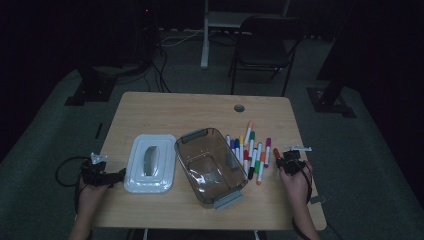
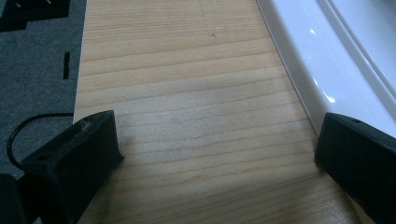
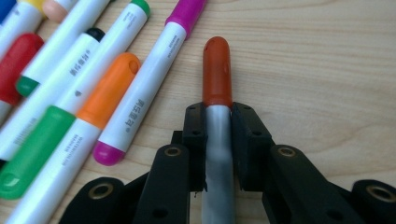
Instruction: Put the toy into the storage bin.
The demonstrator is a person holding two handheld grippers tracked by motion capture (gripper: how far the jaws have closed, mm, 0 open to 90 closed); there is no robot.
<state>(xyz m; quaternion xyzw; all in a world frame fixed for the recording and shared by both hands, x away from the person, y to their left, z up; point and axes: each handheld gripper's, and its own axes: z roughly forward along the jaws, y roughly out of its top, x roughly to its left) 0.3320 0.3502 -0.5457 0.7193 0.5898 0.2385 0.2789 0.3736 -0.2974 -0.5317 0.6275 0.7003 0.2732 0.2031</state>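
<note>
Several coloured markers [image 1: 252,150] lie in a loose row on the wooden table [image 1: 200,107], right of a clear plastic bin [image 1: 210,165]. My right gripper [image 3: 217,114] is shut on a marker with a dark red cap [image 3: 217,70]; its two black pads press on the white barrel just behind the cap. From above, that right gripper [image 1: 290,160] sits at the right end of the marker row. My left gripper [image 2: 219,140] rests low over bare wood with its jaws wide apart and nothing between them. Seen from above, the left gripper [image 1: 97,172] is at the table's left edge.
A white lid [image 1: 150,162] lies flat between the left gripper and the bin; its rim [image 2: 308,60] runs past the left gripper's far jaw. Magenta [image 3: 149,84], orange [image 3: 109,88] and green [image 3: 35,149] markers lie close left of the held one. A folding chair [image 1: 262,45] stands beyond the table.
</note>
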